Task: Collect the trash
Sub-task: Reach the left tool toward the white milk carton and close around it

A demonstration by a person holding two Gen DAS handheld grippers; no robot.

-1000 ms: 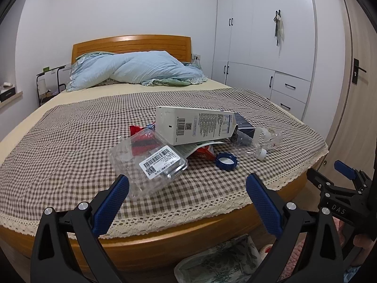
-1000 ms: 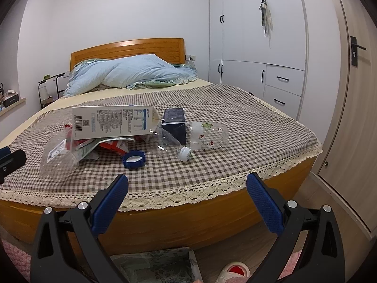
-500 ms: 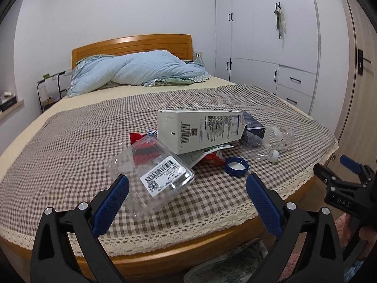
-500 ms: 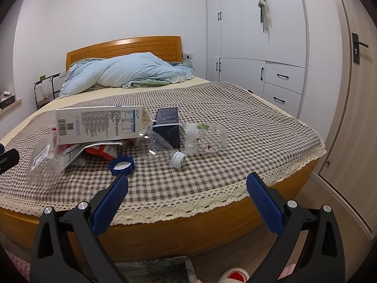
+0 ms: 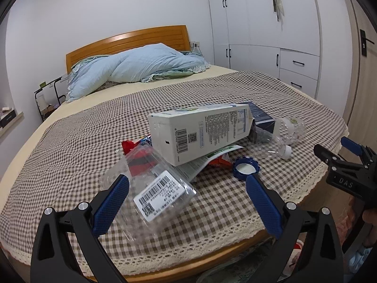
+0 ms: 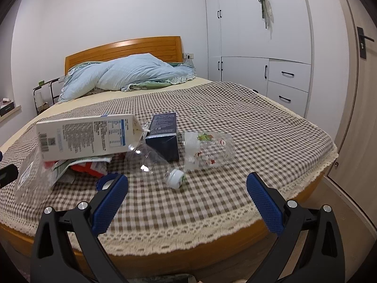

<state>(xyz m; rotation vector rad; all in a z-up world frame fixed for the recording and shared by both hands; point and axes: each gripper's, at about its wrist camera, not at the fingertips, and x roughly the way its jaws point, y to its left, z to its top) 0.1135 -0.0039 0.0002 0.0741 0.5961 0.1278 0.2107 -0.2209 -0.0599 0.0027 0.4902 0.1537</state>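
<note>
The trash sits heaped near the foot of the bed [image 5: 70,155]. The clear plastic clamshell [image 5: 150,184] lies just ahead of the left gripper [image 5: 187,202], between its wide-open, empty jaws. The right gripper [image 6: 187,200], also wide open and empty, faces the clear bottle [image 6: 155,162], whose long axis runs diagonally, cap toward it.

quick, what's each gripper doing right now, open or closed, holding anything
Left gripper: open, empty, over the checked bedspread.
Right gripper: open, empty.
</note>
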